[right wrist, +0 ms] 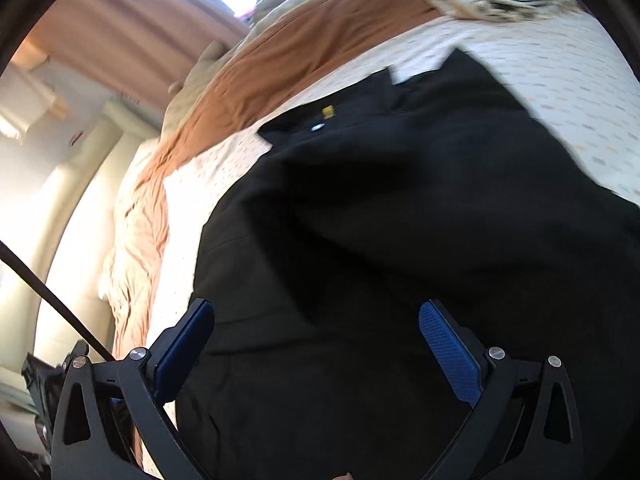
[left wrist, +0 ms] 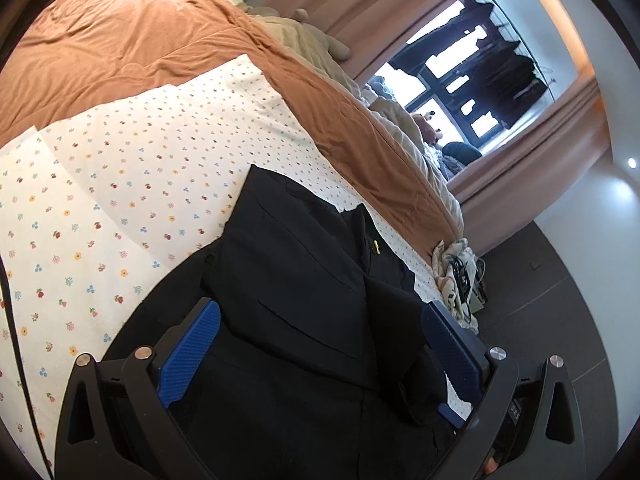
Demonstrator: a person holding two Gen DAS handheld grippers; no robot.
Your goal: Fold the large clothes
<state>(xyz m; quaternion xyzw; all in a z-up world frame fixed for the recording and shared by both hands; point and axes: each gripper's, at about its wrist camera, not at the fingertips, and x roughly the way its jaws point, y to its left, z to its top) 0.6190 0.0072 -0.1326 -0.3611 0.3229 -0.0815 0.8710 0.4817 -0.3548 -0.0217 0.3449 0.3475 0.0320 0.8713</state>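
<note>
A large black garment (left wrist: 300, 260) lies spread on a white flowered sheet (left wrist: 120, 200) on the bed, with a small yellow tag (left wrist: 376, 245) near its far edge. My left gripper (left wrist: 322, 316) hovers over its near part, wide open, and a raised fold of the cloth sits beside the right-hand pad (left wrist: 448, 344). The right wrist view is blurred. In it the same black garment (right wrist: 400, 220) fills the middle, its yellow tag (right wrist: 328, 111) at the far side. My right gripper (right wrist: 316, 312) is wide open just above the cloth, with nothing pinched between its blue pads.
An orange blanket (left wrist: 120, 48) covers the far half of the bed, with a soft toy (left wrist: 320, 36) beyond it. A heap of patterned cloth and cables (left wrist: 460, 276) sits at the bed's corner. Dark floor (left wrist: 560, 300), pink curtains (left wrist: 520, 184) and a window (left wrist: 460, 80) lie to the right. A cream headboard (right wrist: 60, 220) shows on the left.
</note>
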